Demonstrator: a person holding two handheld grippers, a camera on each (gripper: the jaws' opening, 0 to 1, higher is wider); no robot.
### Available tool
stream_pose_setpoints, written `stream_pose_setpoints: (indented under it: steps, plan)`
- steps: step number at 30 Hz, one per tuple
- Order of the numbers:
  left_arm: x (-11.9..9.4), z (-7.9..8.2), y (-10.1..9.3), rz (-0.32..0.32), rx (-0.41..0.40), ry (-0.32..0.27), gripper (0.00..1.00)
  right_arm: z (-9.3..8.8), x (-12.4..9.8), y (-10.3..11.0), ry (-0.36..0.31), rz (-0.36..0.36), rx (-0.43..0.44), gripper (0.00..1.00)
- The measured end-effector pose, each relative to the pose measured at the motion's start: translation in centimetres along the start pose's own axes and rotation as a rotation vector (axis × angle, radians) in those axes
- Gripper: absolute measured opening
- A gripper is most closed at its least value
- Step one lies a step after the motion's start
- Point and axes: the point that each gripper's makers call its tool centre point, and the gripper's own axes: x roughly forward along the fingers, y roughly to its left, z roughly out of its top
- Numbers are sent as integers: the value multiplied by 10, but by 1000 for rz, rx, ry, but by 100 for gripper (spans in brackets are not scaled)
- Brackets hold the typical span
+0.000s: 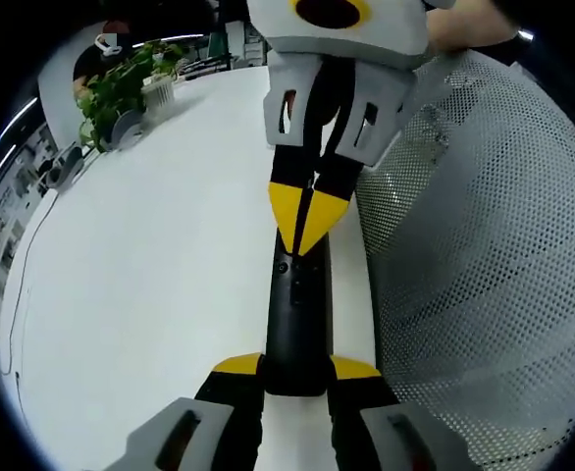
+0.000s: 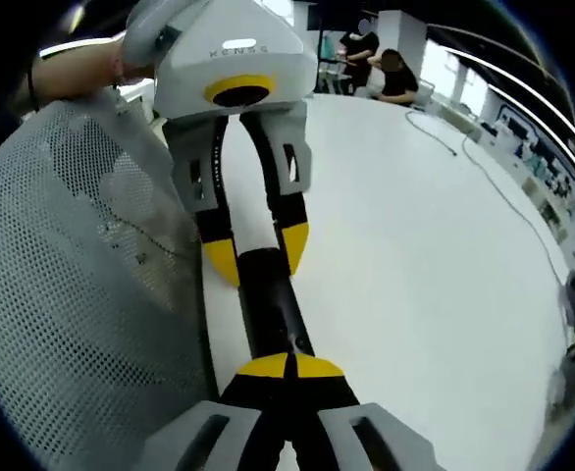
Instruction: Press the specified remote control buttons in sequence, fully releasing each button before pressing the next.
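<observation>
The left tool (image 1: 295,378) grips the near end of a slim black remote control (image 1: 297,314), its two yellow-tipped jaws spread just as wide as the body and pressed against either side of it. In the right gripper view the same tool (image 2: 258,257) comes in from the top, its yellow tips straddling the far end of the remote (image 2: 271,309).

The right tool (image 2: 289,368) has its jaws pressed together into a single yellow point, and that point rests on the top face of the remote. In the left gripper view this tool (image 1: 309,211) reaches down from above, its closed tip touching the remote's upper part, just above a small round button that shows as a faint ring.

The remote is long, narrow and glossy black, and lies lengthwise along the edge of a white tabletop (image 1: 150,255). Beside that edge stands a grey mesh chair back (image 1: 484,245). A potted green plant (image 1: 121,88) sits at the far corner of the tabletop.
</observation>
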Motion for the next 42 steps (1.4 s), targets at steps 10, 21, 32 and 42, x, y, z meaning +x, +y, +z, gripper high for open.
stream_pose_setpoints:
  steps: [10, 21, 32, 42]
  plan:
    - [0, 0, 0, 0, 12, -7, 25, -4, -1, 0, 29, -26, -30, 0]
    - [0, 0, 0, -3, 12, -9, 25, 1, 0, 13, 26, 5, -144, 0]
    - [0, 0, 0, -8, 19, -4, 24, 0, 4, 20, 99, -19, -349, 0]
    - [0, 0, 0, -7, 31, 2, 24, 1, 4, 18, 117, 4, -343, 0]
